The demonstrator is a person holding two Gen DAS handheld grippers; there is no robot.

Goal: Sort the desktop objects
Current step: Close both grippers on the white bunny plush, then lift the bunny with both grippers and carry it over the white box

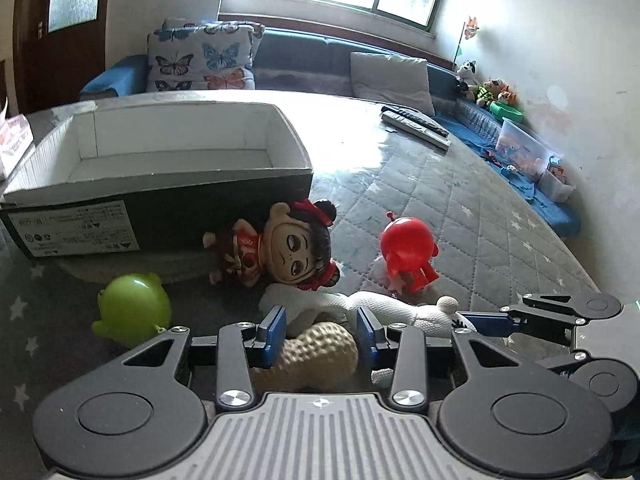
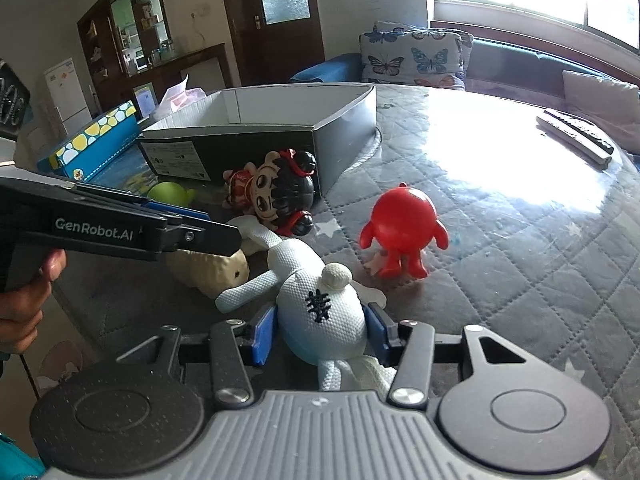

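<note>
A quilted table (image 1: 460,200) carries an open, empty black box (image 1: 168,176) at ten o'clock in the left wrist view. Leaning against the box's front wall lies a doll (image 1: 276,248) with black hair and red bows. A green toy (image 1: 132,312) sits at eight o'clock of the doll, and a red toy (image 1: 406,252) stands apart at three o'clock of it. Two remotes (image 1: 416,124) lie far off at one o'clock, near a sofa with a butterfly pillow (image 1: 200,60). In the right wrist view a blue dotted box (image 2: 96,140) stands at nine o'clock of the black box.

The white plush (image 2: 320,312) lies sprawled in front of the doll, one limb over a cream peanut toy (image 1: 316,348), crowding it.

The left gripper (image 1: 320,326) has its blue pads either side of the peanut with gaps on both sides, so the jaws stand apart and grip nothing. The right gripper (image 2: 320,330) is clamped on the plush's round body, pads pressing both flanks.

Both grippers tilt down toward the table. A hand (image 2: 24,300) at nine o'clock in the right view holds the left gripper's handle, its fingers reaching toward three o'clock over the peanut.
</note>
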